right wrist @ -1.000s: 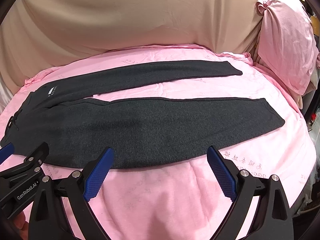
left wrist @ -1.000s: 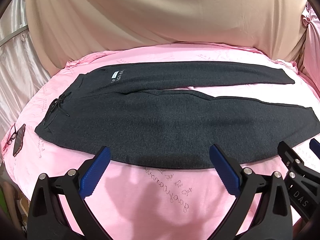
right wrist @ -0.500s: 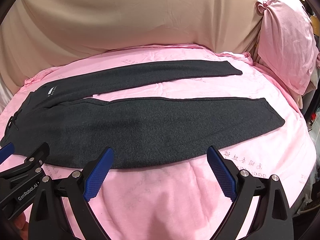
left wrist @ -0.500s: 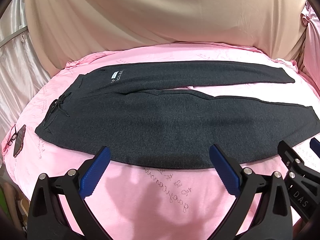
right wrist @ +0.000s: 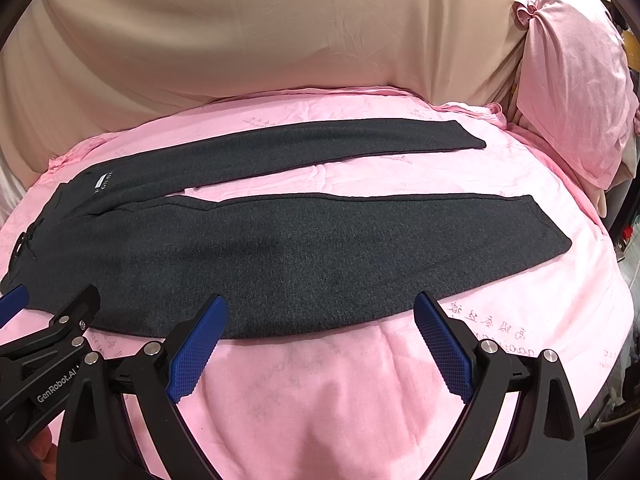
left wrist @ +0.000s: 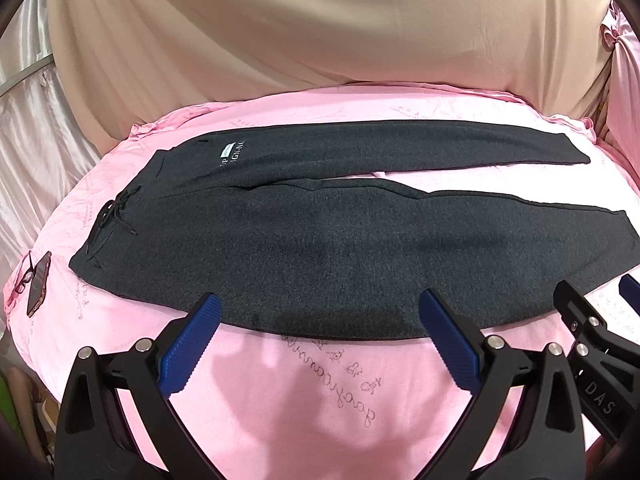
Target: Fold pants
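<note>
A pair of dark grey pants [left wrist: 320, 232] lies spread flat on a bed covered with a pink sheet [left wrist: 320, 392]. The waistband is to the left, with a drawstring [left wrist: 116, 208] at its middle, and the two legs run out to the right, parted by a narrow wedge of pink between them. A small white label with lettering [left wrist: 232, 152] sits on the far leg near the waist. Both legs lie unfolded and mostly smooth.

The left gripper [left wrist: 320, 336] hovers just above the near edge of the pants, its blue-padded fingers [left wrist: 192, 344] spread wide apart and holding nothing. The right gripper [right wrist: 320, 340] is just beside it to the right, over the near leg's lower edge, also wide open and empty. Each gripper shows at the edge of the other's view.

A phone and a pair of glasses [left wrist: 36, 280] rest on the sheet at the left, near the waistband but apart from it. A beige cloth [right wrist: 260, 32] hangs behind the bed, and a pink pillow [right wrist: 576, 80] stands at the right end.
</note>
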A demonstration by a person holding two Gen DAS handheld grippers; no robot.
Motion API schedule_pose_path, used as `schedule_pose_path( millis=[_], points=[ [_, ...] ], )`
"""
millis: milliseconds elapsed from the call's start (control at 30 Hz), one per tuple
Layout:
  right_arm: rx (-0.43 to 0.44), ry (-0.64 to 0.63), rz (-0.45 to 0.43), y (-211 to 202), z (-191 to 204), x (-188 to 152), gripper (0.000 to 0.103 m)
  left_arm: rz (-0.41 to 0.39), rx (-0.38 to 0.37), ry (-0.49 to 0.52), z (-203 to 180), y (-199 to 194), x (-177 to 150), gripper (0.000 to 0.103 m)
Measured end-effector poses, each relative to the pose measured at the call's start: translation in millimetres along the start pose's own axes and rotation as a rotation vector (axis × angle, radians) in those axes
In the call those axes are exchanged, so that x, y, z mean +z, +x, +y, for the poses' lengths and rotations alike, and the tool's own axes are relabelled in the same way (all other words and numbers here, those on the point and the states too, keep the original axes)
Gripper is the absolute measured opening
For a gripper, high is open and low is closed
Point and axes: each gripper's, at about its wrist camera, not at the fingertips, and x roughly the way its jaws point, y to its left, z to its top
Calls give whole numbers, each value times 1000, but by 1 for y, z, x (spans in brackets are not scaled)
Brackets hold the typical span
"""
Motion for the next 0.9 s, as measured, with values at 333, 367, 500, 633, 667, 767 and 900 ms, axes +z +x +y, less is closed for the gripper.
schedule_pose_path(
  millis=[333,367,500,633,667,767,900],
  points=[
    [-1,-2,13,13,-1,5,92,14,7,1,-5,12,6,97],
    [0,-2,14,15,-2,6,92,16,6,1,-5,13,8,97],
    [-6,12,10,26,-11,15,92,30,-7,-17,-2,22,15,97],
    [-21,53,22,43,-26,27,92,35,15,-29,3,37,25,97],
    [-24,60,26,46,-29,29,92,35,28,-27,4,42,27,97],
    [-21,69,42,57,-33,34,92,39,37,-26,5,51,33,97],
    [-25,43,46,67,-30,38,92,42,37,-17,2,61,39,97]
  ],
)
